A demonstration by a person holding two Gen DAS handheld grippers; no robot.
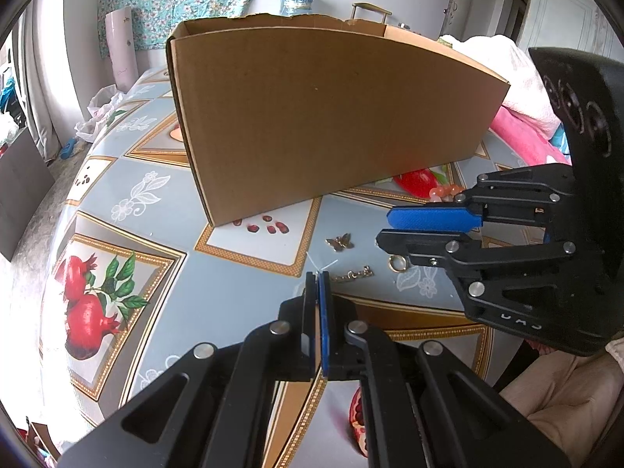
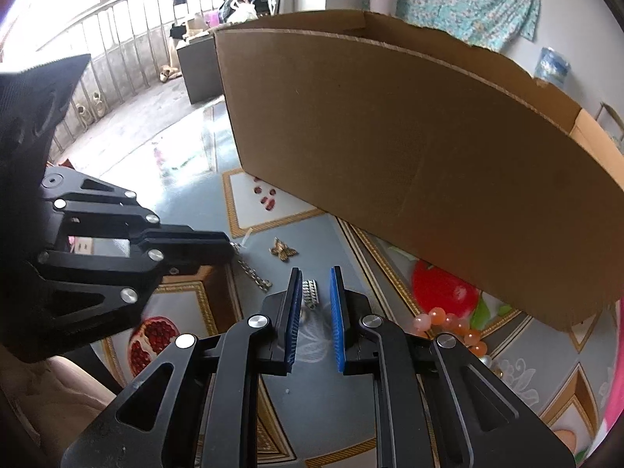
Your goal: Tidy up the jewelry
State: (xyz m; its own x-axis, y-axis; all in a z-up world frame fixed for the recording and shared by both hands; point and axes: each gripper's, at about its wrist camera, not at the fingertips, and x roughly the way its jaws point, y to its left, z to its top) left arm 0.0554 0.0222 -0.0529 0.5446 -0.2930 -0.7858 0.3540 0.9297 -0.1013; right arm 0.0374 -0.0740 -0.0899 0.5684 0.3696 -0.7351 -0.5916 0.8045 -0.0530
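A tall cardboard box (image 1: 331, 117) is standing on the desk (image 1: 218, 300), which is covered by a cloth printed with pomegranates and flowers. The jewelry is lying in front of the box's near wall. A small gold butterfly charm (image 1: 340, 241) is resting on the cloth just near of the box. Nearer still, a gold chain (image 1: 353, 274) is stretching rightward from the tip of the left gripper (image 1: 318, 279), whose blue pads are sitting pressed together; a thin white tag is sticking out at its tip, and in the right wrist view the chain's end is meeting that tip, though whether the chain itself is being pinched cannot be told. A gold ring (image 1: 397, 263) is lying right of the chain, directly under the fingers of the right gripper (image 2: 316, 284).

The right gripper's jaws are standing slightly spread, and a small silvery ribbed piece (image 2: 311, 293) is lying on the cloth between the pads without being squeezed. A string of orange and pink beads (image 2: 452, 325) is lying to the right, near the box's near right corner and just beside the right gripper's finger.
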